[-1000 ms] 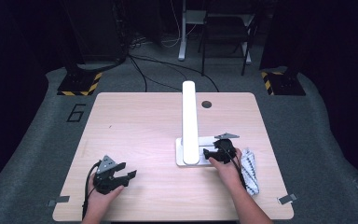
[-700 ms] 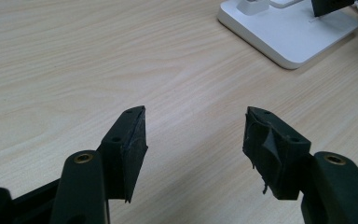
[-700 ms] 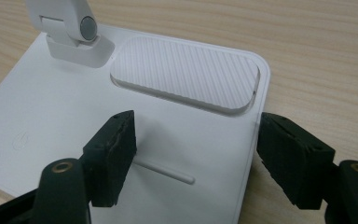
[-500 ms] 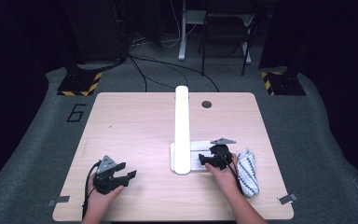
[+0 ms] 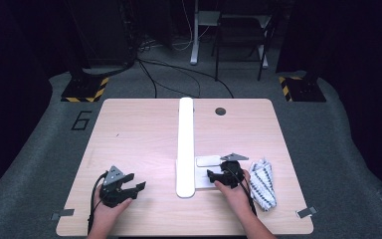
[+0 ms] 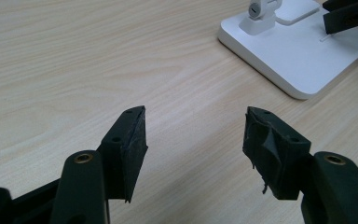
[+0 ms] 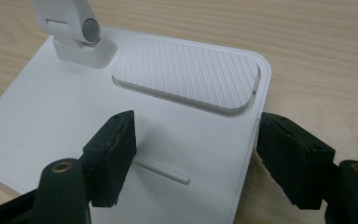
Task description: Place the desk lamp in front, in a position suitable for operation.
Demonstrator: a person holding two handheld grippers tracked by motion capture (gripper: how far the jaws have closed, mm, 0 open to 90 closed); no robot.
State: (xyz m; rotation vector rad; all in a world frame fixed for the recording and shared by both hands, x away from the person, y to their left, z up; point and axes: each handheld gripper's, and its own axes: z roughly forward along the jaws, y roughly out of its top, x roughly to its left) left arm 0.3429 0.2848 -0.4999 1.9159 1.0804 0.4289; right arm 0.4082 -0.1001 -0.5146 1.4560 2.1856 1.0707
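high view is showing us sitting at the wooden table (image 5: 139, 129) with a claw in each hand. we are working on the white lamp (image 5: 185, 144), which is lying flat down the middle of the table with its square base (image 5: 202, 178) near us. our right claw (image 5: 215, 175) is sitting over the right part of that base, and the striped cloth (image 5: 263, 182) is lying just beside our right hand. right gripper view is showing the right claw's jaws spread apart, one jaw over the white base (image 7: 65, 121) and the other jaw just past its edge, over the wood. nothing is being pinched yet. the ridged pad (image 7: 186, 74) and the lamp's hinge (image 7: 81, 35) are lying a bit farther on. our left claw (image 5: 134, 188) is resting on the table, well apart from the lamp, and left gripper view is showing its jaws spread wide with only bare wood between them. we are thinking this step is getting hold of the base. next we are needing to slide the right claw down so the edge of the base is sitting between the jaws, and then squeeze. the base is thin and smooth, so we are needing to go slowly or it may be slipping out.
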